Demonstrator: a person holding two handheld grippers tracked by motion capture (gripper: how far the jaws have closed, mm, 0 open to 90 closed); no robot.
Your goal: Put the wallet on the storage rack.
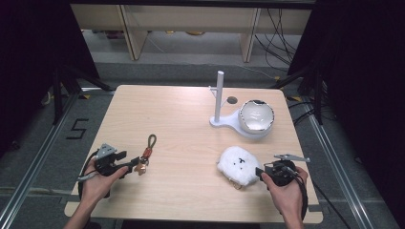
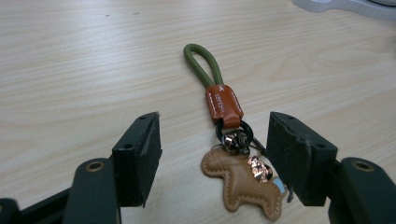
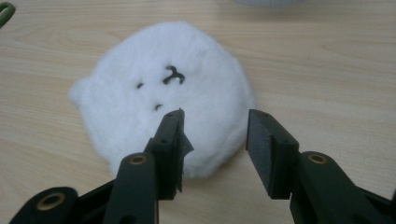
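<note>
A keychain (image 1: pixel 146 153) lies on the wooden table (image 1: pixel 181 129), left of centre. It has a green cord loop (image 2: pixel 202 65), an orange leather tab and a tan horse charm (image 2: pixel 243 183). My left gripper (image 2: pixel 215 149) is open and low over the table, with the ring and charm between its jaws and touching neither. A white round plush with a stitched face (image 3: pixel 163 88) lies right of centre (image 1: pixel 239 164). My right gripper (image 3: pixel 215 140) is open, its jaws standing over the plush's near edge without closing on it.
A white stand (image 1: pixel 228 123) with an upright post (image 1: pixel 219 93) sits at the back right, and a shiny white bowl (image 1: pixel 256 116) rests on its base. A small dark hole (image 1: pixel 232 100) marks the tabletop behind it. Shelving and cables lie beyond the far edge.
</note>
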